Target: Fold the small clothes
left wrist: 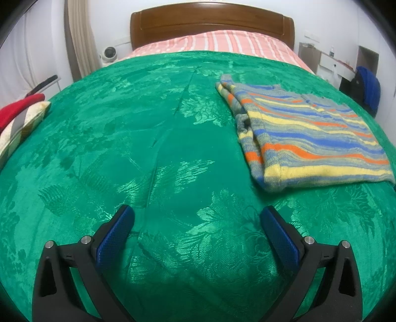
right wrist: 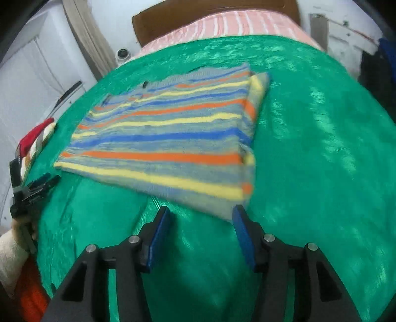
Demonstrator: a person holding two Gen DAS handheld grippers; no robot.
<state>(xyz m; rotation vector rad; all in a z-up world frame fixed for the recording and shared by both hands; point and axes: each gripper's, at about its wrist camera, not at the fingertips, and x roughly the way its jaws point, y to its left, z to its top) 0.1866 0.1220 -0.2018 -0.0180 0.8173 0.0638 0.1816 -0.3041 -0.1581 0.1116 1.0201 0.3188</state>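
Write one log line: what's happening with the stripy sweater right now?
striped sweater: partly folded on green blanket | left gripper: open, empty | right gripper: open, empty

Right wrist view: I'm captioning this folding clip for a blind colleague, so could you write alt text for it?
A folded knit sweater striped in blue, orange, yellow and grey lies on a shiny green patterned bedspread. The right gripper hangs just short of its near edge, blue-padded jaws apart and empty. A wooden headboard stands behind.

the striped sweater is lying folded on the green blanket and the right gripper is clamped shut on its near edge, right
Not quite. The striped sweater does lie folded on the green blanket, but the right gripper is open, holding nothing, as the right wrist view shows.
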